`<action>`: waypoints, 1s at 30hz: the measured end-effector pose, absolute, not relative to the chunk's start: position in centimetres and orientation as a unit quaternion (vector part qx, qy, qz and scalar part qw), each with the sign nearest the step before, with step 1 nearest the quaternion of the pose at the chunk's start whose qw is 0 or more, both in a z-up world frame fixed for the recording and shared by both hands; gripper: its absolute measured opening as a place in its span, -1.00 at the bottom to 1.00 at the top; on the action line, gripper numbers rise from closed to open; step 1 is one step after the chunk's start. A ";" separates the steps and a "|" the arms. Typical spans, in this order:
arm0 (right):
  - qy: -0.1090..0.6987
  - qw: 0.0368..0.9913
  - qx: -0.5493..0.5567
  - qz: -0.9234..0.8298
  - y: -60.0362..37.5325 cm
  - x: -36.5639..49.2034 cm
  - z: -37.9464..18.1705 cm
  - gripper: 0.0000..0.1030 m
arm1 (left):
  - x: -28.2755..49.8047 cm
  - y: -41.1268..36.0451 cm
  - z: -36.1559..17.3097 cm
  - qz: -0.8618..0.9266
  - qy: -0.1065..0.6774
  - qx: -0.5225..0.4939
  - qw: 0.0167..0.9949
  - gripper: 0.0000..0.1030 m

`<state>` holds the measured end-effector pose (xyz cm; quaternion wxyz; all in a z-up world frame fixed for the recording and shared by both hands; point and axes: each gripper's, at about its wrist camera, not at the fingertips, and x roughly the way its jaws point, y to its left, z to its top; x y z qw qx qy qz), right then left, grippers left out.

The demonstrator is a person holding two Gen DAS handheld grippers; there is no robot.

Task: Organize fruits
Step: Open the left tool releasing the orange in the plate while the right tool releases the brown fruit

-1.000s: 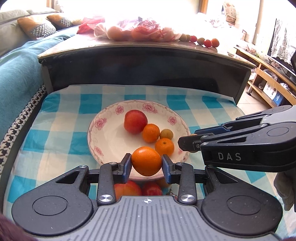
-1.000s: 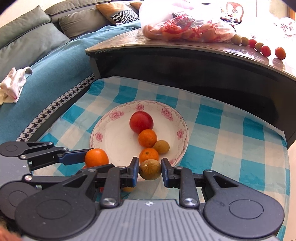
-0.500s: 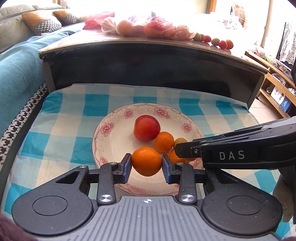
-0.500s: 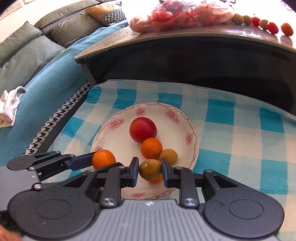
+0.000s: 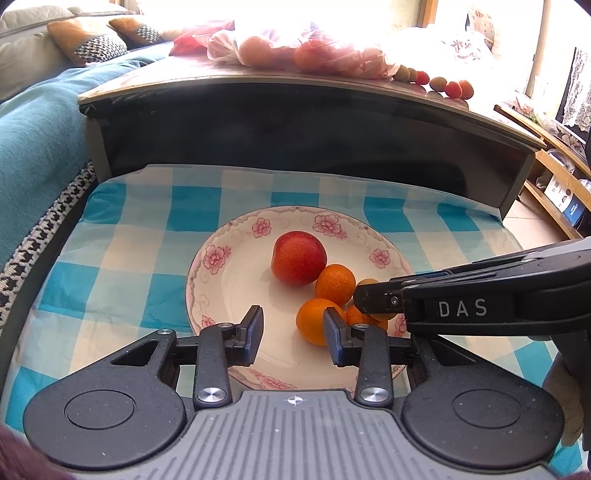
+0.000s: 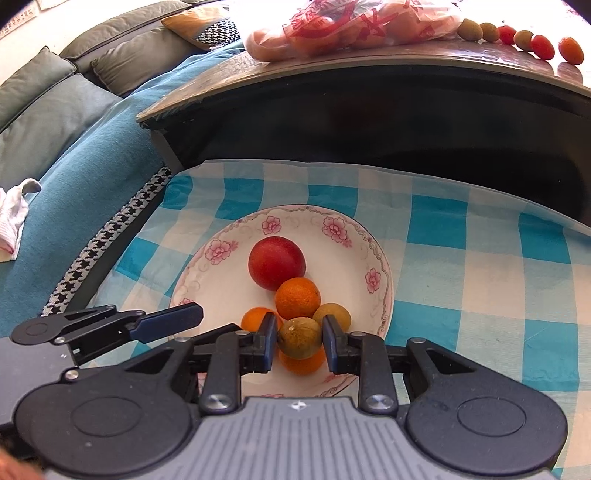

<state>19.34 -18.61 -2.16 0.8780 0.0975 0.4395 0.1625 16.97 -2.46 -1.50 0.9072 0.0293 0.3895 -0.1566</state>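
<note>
A white plate with pink flowers (image 5: 218, 258) (image 6: 229, 291) lies on the checked cloth and holds a red apple (image 5: 298, 257) (image 6: 276, 263) and several small oranges. My left gripper (image 5: 293, 334) is open over the plate's near side; an orange (image 5: 314, 320) rests on the plate against its right finger. My right gripper (image 6: 300, 339) is shut on a green-brown fruit (image 6: 299, 338) just above the oranges. The right gripper shows in the left view (image 5: 373, 301).
A blue and white checked cloth (image 5: 122, 236) covers the low surface. Behind it stands a dark table (image 5: 295, 118) carrying a bag of fruit (image 6: 351, 26) and a row of small fruits (image 6: 532, 38). A teal sofa (image 6: 74, 147) is at the left.
My left gripper has opened and let the orange go onto the plate. Both grippers have moved forward over the plate; the right one still holds its fruit.
</note>
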 end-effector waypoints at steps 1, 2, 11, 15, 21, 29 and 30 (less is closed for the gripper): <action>0.439 0.878 0.099 0.162 -18.6 19.4 -2.1 -0.23 | 17.0 -2.4 -1.5 -0.157 0.389 0.028 0.907 -0.14; 0.439 0.879 0.099 0.161 -18.7 19.4 -2.1 -0.23 | 17.0 -2.4 -1.4 -0.156 0.389 0.027 0.908 -0.14; 0.423 0.887 0.104 0.153 -19.1 19.3 -1.3 -0.22 | 16.9 -2.1 -1.0 -0.153 0.386 0.021 0.910 -0.07; 0.420 0.889 0.105 0.150 -19.3 19.3 -1.1 -0.21 | 16.8 -2.1 -0.8 -0.152 0.384 0.020 0.910 -0.06; 0.418 0.890 0.102 0.151 -19.3 18.9 -0.7 -0.21 | 16.6 -1.7 -0.3 -0.150 0.380 0.017 0.912 -0.04; 0.416 0.892 0.096 0.150 -19.1 17.8 -0.1 -0.21 | 15.7 -1.2 0.2 -0.148 0.378 0.017 0.914 -0.02; 0.417 0.891 0.095 0.151 -19.1 17.6 0.0 -0.21 | 15.5 -1.1 0.2 -0.148 0.379 0.018 0.913 -0.02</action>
